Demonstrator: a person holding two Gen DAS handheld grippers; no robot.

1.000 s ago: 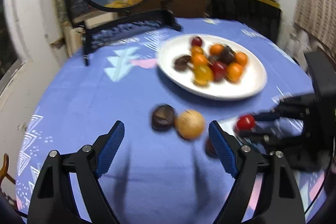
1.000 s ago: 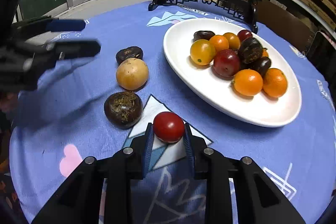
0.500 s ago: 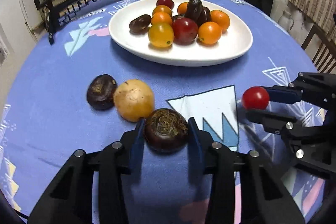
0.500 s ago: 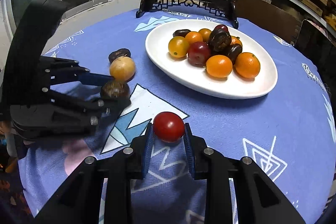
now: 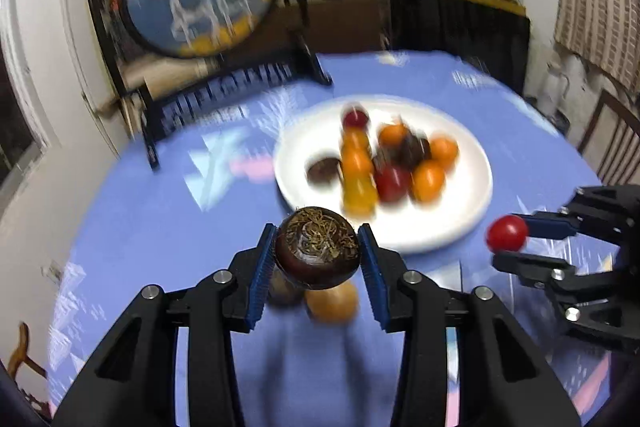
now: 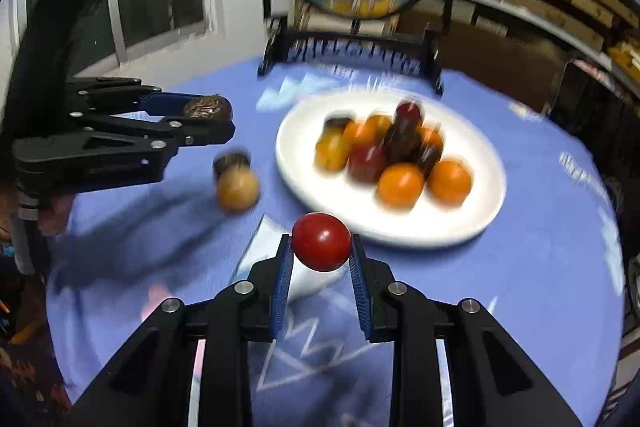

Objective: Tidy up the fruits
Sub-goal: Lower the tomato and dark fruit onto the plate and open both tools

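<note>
- Above the blue tablecloth point(image 6: 540, 267), your left gripper point(image 5: 318, 253) is clamped on a dark brown fruit point(image 5: 317, 247) with a rough, fibrous crown, held clear of the cloth on the near side of the white plate point(image 5: 460, 223).
- Your right gripper point(image 6: 321, 259) is closed on a small red fruit point(image 6: 321, 241), also lifted, just short of the plate's near rim.
- On the plate a heap of orange, red and dark fruit point(image 6: 400, 185) fills the middle; the bare rim nearest you looks like the safest landing spot.
- Two pieces remain on the cloth: a tan round fruit point(image 6: 238, 189) touching a second dark one point(image 6: 230, 161).
- The red fruit looks smooth, light and likely thin-skinned; keep the pads across its widest part and squeeze no harder than needed.
- The brown fruit seems firmer and heavier; your pads sit on its sides below the crown, which looks right.
- Both are round, so expect them to roll once released; set them against the heap.
</note>
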